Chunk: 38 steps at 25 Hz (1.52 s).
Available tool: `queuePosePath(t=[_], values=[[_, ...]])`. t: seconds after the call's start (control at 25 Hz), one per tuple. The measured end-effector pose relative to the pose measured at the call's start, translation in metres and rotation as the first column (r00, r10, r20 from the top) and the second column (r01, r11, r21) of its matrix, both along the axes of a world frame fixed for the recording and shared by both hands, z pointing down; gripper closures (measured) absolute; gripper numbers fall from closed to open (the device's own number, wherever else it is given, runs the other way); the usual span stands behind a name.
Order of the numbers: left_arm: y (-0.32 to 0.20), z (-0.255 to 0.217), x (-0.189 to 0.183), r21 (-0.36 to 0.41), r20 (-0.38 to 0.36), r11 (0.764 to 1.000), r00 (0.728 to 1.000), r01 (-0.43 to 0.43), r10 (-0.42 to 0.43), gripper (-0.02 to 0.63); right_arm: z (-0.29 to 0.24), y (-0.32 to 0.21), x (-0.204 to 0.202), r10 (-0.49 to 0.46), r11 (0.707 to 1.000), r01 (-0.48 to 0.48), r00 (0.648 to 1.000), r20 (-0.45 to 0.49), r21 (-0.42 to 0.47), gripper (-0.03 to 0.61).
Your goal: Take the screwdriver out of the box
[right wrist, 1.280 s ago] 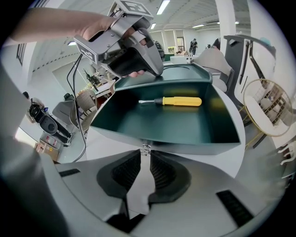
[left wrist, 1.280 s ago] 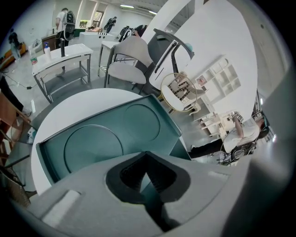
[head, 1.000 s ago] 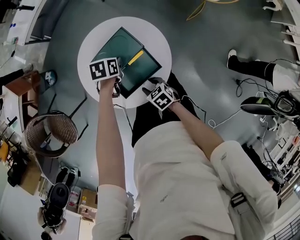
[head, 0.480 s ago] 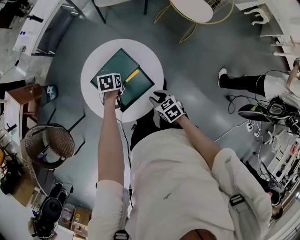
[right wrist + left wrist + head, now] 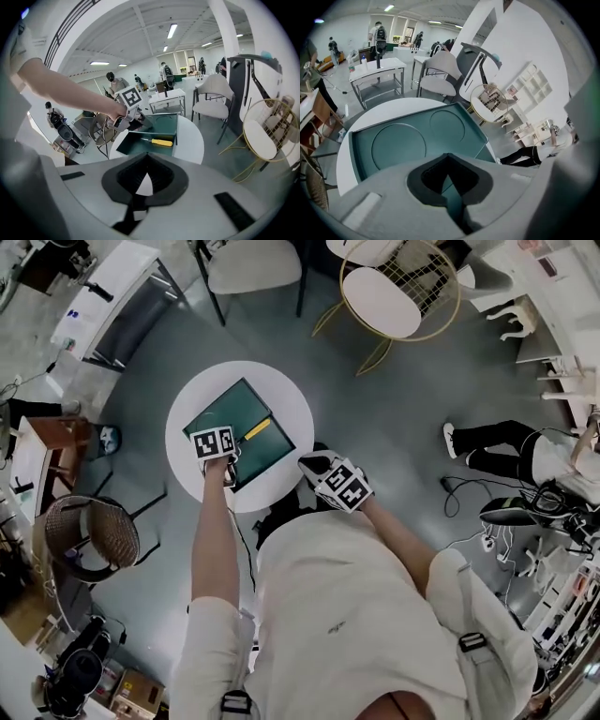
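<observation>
First, left gripper: jaws pressed onto a wall of the box on the person's left side, with a strip of green showing in the seam between them. Purpose, as judged: to steady the box so it does not slide on the desk when the tool is lifted.

Next, box: dark green, lid thrown open with two round embossings on its inner face, tray facing up. It sits mid-desk, within reach of both arms.

Next, screwdriver: yellow handle, thin shaft, lying flat on the tray floor, untouched and exposed from above.

Last, right gripper: jaws closed together on nothing, only white desk visible through the slit. It hangs near the desk's rim, apart from the box, and is aimed at the tool. Judged step: the reach; the jaws must spread before any pick.
</observation>
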State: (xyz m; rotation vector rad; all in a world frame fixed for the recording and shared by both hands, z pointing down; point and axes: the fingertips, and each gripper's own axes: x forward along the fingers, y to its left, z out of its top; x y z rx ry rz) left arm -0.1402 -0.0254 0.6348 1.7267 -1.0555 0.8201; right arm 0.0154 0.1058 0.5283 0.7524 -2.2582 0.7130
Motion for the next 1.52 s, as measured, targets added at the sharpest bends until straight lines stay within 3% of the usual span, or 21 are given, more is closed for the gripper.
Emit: queuePosePath(t=[0.08,0.24,0.4,0.56,0.72,0.88,1.0,1.04,1.08,1.2,1.36,1.52], values=[[0.007,-0.004,-0.002,0.01,0.042,1.0,0.999,-0.023,0.023,0.605,-0.008,-0.007,0.01,-0.005,1.0,0.005,1.0,0.022,0.011,0.569],[0.03,-0.017,0.007,0.105,0.173,0.985,0.978,-0.136,0.117,0.604,-0.014,-0.019,0.024,0.01,1.0,-0.011,0.998,0.058,0.014,0.569],[0.056,-0.017,0.017,0.153,0.327,0.951,0.922,-0.269,0.208,0.604,-0.017,-0.032,0.031,0.034,0.999,-0.034,0.997,0.073,0.008,0.569],[0.071,-0.002,0.03,0.123,0.48,0.896,0.816,-0.428,0.324,0.597,-0.018,-0.037,0.042,0.049,0.999,-0.049,0.997,0.059,0.01,0.569],[0.075,0.012,0.041,0.082,0.606,0.824,0.685,-0.56,0.405,0.506,-0.011,-0.027,0.068,0.086,0.996,-0.086,0.996,0.034,-0.016,0.569],[0.066,0.022,0.046,0.041,0.675,0.775,0.59,-0.63,0.444,0.471,0.001,-0.017,0.093,0.14,0.988,-0.139,0.99,0.015,-0.067,0.569],[0.059,0.03,0.049,-0.012,0.724,0.703,0.478,-0.711,0.496,0.471,0.012,-0.007,0.104,0.161,0.982,-0.16,0.987,0.004,-0.104,0.569],[0.058,0.033,0.048,-0.028,0.734,0.69,0.454,-0.723,0.505,0.471,0.016,-0.004,0.107,0.165,0.98,-0.164,0.986,0.001,-0.116,0.569],[0.057,0.036,0.047,-0.036,0.738,0.687,0.444,-0.726,0.508,0.471,0.019,0.0,0.109,0.167,0.978,-0.166,0.986,-0.003,-0.126,0.569],[0.05,0.039,0.045,-0.022,0.753,0.7,0.449,-0.714,0.482,0.463,0.026,0.007,0.114,0.164,0.975,-0.164,0.986,-0.011,-0.153,0.569],[0.041,0.042,0.048,0.002,0.777,0.694,0.438,-0.72,0.453,0.463,0.036,0.015,0.119,0.144,0.973,-0.145,0.989,-0.018,-0.181,0.569],[0.04,0.049,0.051,0.007,0.77,0.707,0.455,-0.707,0.447,0.45,0.042,0.021,0.122,0.112,0.974,-0.115,0.993,-0.028,-0.194,0.569]])
